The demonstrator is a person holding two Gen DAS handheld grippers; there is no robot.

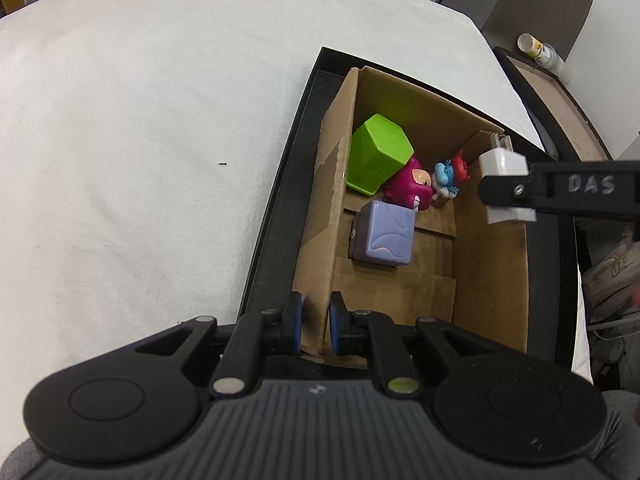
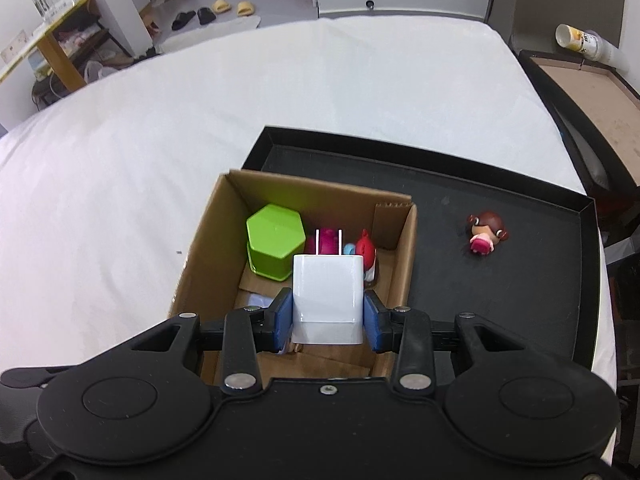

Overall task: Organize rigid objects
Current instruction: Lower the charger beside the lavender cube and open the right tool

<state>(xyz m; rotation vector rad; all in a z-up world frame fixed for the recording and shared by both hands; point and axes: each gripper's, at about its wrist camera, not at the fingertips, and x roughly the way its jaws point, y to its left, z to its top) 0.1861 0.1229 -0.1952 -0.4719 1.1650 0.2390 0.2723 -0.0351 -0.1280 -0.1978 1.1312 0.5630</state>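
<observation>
An open cardboard box [image 1: 492,276] [image 2: 200,240] stands in a black tray [image 2: 520,300] [image 1: 280,208] on a white bed. Inside lie a green hexagonal cup [image 1: 378,156] [image 2: 274,240], a lilac cube [image 1: 384,236], a magenta toy [image 1: 408,190] and a small blue and red figure [image 1: 450,176]. My left gripper [image 1: 316,320] is shut on the box's near left wall. My right gripper [image 2: 326,316] is shut on a white plug charger [image 2: 328,296] [image 1: 502,164], prongs forward, held over the box. A small brown-haired doll [image 2: 486,232] lies on the tray to the right of the box.
The white bed sheet [image 1: 140,140] spreads to the left and behind the tray. A dark-framed board [image 2: 588,92] with a paper cup [image 2: 576,40] on it stands past the bed's right edge. Shelves and slippers are far off on the floor.
</observation>
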